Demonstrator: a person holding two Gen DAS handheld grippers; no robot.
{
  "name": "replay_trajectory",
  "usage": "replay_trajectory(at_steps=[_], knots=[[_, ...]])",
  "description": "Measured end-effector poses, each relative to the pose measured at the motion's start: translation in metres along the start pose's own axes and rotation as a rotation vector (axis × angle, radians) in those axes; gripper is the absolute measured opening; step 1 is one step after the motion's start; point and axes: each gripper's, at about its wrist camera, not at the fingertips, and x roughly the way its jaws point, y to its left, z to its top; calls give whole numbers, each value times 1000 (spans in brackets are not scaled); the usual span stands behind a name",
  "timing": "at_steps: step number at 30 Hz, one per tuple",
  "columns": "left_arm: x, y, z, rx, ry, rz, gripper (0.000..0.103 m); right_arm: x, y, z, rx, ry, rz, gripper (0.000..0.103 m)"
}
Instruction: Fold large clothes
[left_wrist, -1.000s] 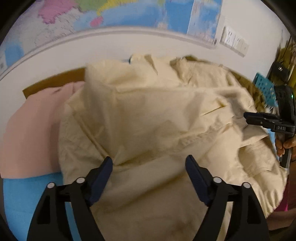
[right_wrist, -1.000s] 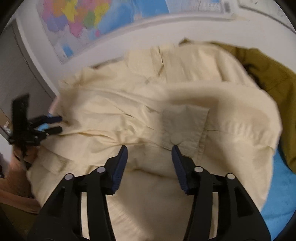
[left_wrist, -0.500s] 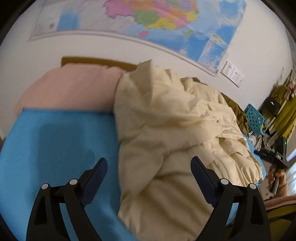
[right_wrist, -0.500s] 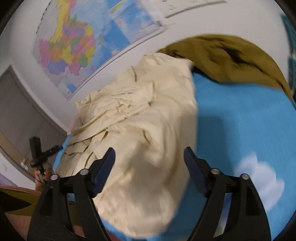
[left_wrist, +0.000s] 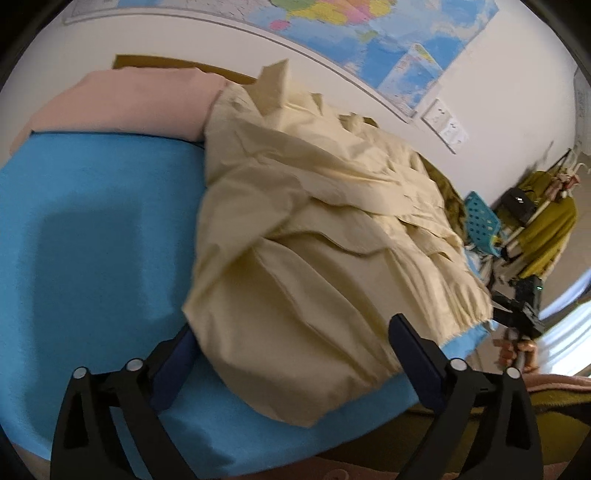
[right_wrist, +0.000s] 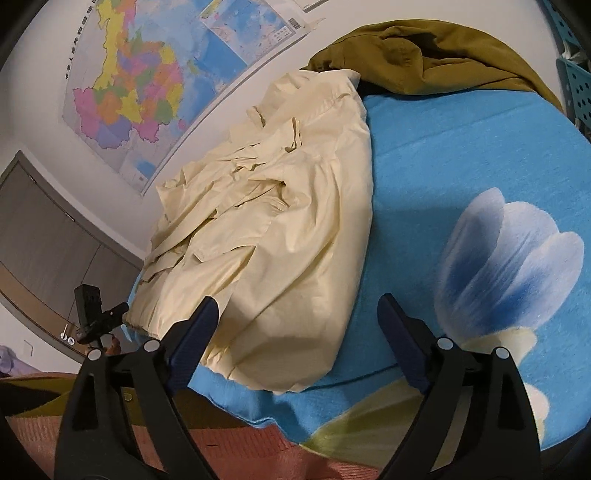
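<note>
Shirt (left_wrist: 325, 236) crumpled on blue sheet (left_wrist: 92, 229), between pink cloth (left_wrist: 122, 103) and olive garment (right_wrist: 424, 48). Both grippers (left_wrist: 291, 354) (right_wrist: 295, 328) now pulled back, jaws wide, empty.

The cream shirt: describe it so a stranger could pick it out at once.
On the blue bedspread under the wall map lie three garments. The cream shirt is the crumpled middle one, paler than the olive garment and pink cloth.

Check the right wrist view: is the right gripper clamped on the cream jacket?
No: the right gripper is wide open, and the cream jacket lies loose on the blue sheet.
</note>
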Motion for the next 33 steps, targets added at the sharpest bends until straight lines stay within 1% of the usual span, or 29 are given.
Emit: replay_trajectory(at_steps=[4,5,6,9,12,13,17,18,19,20,21,22,23,24,26,27,28,29,30,31,32,33], knots=[[2,-2,-3,-29,33,-120,96,10,12,-4,-43,35,37,89],[5,-3,-3,-41,45,-163,96,13,16,-5,-54,47,61,89],[7,-3,-3,-47,49,-184,96,15,19,-6,-62,52,69,89],[13,-9,-1,-30,48,-190,96,18,23,-6,-65,50,106,89],[20,-11,6,-38,42,-193,96,19,22,-4,-36,32,182,89],[24,-13,9,-33,44,-191,96,21,23,-3,-36,29,195,89],[35,-19,14,-24,43,-176,94,32,35,-2,-78,25,165,89],[36,-20,14,-20,40,-156,88,36,39,-3,-85,20,159,87],[38,-22,15,-15,39,-121,77,38,40,-3,-86,22,152,82],[38,-22,15,-12,40,-98,72,38,39,-4,-84,21,144,74],[37,-22,14,-14,39,-73,64,37,36,-4,-71,18,138,69],[36,-20,14,-24,41,-65,60,34,29,-4,-36,11,152,61],[35,-17,13,-47,40,-77,60,31,23,-5,-12,3,171,57],[33,-14,13,-65,39,-90,61,27,17,-6,12,-5,188,56],[33,-9,12,-97,28,-129,68,25,15,-8,18,-10,200,55],[34,-9,12,-104,20,-150,74,25,17,-9,13,-13,189,55],[35,-11,12,-104,16,-153,78,27,19,-9,9,-11,194,56],[36,-14,12,-99,14,-147,78,29,21,-9,12,-5,216,55],[37,-16,13,-99,13,-143,79,32,20,-10,34,5,269,51],[38,-17,13,-108,11,-149,75,34,19,-11,52,8,299,39],[39,-17,12,-118,12,-151,68,36,19,-12,61,13,322,30],[40,-16,12,-130,21,-153,50,35,18,-13,60,4,323,27]])
